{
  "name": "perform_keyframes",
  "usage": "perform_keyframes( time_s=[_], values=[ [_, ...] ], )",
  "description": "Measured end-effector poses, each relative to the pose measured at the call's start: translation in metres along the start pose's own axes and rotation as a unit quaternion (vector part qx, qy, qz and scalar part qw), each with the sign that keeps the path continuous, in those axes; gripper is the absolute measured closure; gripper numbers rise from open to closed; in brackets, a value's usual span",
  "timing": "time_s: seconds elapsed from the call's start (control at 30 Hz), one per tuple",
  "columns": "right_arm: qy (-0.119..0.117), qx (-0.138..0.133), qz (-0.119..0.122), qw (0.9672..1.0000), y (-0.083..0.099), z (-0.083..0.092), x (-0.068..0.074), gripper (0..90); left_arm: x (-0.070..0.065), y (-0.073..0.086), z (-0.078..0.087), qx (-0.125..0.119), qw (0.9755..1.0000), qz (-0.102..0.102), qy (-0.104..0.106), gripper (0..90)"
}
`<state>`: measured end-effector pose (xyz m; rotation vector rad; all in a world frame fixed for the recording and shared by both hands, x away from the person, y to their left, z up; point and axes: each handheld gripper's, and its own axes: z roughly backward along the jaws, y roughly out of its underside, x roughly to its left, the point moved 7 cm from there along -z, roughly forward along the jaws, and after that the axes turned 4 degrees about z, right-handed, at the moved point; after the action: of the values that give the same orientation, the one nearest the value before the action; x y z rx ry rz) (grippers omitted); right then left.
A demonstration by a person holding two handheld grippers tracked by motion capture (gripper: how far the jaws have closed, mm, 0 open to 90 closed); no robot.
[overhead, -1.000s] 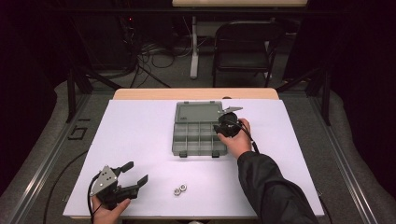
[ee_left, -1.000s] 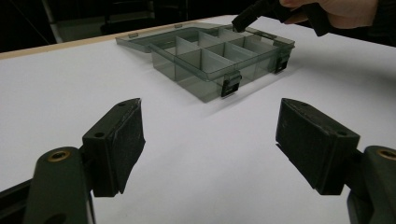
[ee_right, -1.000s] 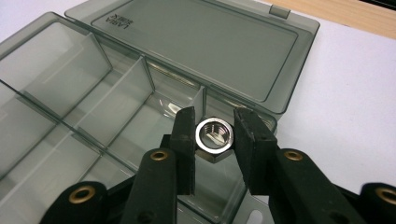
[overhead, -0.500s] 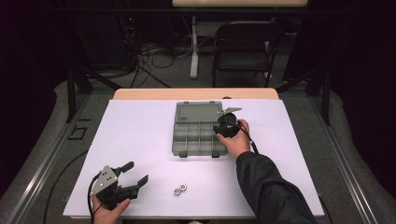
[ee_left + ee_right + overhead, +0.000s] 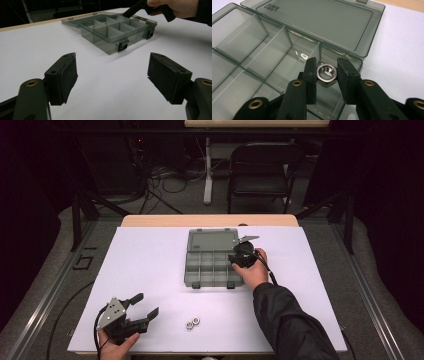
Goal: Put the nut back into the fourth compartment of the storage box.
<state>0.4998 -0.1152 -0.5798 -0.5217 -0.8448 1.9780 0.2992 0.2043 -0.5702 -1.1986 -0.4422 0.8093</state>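
Note:
A smoky grey compartment box (image 5: 190, 270) lies open in the middle of the white table, its lid (image 5: 317, 22) flat behind it. My right gripper (image 5: 236, 258) hangs over the box's back right compartment, shut on a steel hex nut (image 5: 326, 71). Its jaws have just eased a little, and the nut still sits between the pads (image 5: 311, 75). Two more nuts (image 5: 192, 322) lie loose on the table near the front edge. My left gripper (image 5: 146, 304) rests at the front left, open with nothing between its jaws. The left gripper view shows the box (image 5: 110, 47) ahead and the right gripper (image 5: 130, 11) above it.
The white sheet (image 5: 150, 265) covers the table, with a wooden strip (image 5: 210, 220) along the far edge. A black folding chair (image 5: 260, 175) and cables stand on the floor beyond. The box's other compartments look bare.

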Motion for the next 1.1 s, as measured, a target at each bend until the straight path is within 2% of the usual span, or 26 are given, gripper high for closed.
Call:
perform_keyframes(
  time_s=[0.07, 0.13, 0.17, 0.2, 0.3, 0.5, 0.73, 1.1],
  values=[
    [-0.002, -0.006, -0.001, 1.0, -0.002, 0.002, 0.0, 62.1, 0.0, 0.0, 0.0, 0.004, 1.0, -0.001, 0.003, 23.7],
    [-0.001, -0.013, 0.003, 0.9999, -0.004, 0.004, 0.001, 59.2, 0.0, 0.0, 0.0, 0.002, 1.0, 0.0, 0.002, 23.7],
    [0.002, -0.013, 0.005, 0.9999, -0.004, 0.005, 0.001, 57.9, 0.0, 0.0, -0.001, -0.006, 0.9999, 0.001, -0.009, 23.7],
    [0.001, -0.02, 0.008, 0.9998, -0.005, 0.005, 0.002, 56.2, 0.0, 0.0, 0.0, 0.001, 1.0, 0.0, 0.002, 23.8],
    [0.005, -0.019, 0.014, 0.9997, -0.006, 0.007, 0.001, 53.6, 0.0, 0.0, 0.0, -0.001, 1.0, 0.001, 0.001, 23.7],
    [0.003, -0.019, 0.008, 0.9998, -0.006, 0.011, -0.001, 47.8, -0.001, 0.0, 0.0, 0.0, 1.0, 0.003, 0.002, 23.7],
    [-0.003, -0.021, 0.009, 0.9997, -0.008, 0.019, 0.0, 46.6, 0.0, 0.0, 0.0, 0.0, 1.0, 0.001, 0.002, 23.7],
    [-0.033, -0.039, 0.022, 0.9985, -0.006, 0.045, 0.009, 46.3, 0.0, 0.0, -0.001, 0.0, 1.0, 0.003, 0.001, 23.7]
  ],
)
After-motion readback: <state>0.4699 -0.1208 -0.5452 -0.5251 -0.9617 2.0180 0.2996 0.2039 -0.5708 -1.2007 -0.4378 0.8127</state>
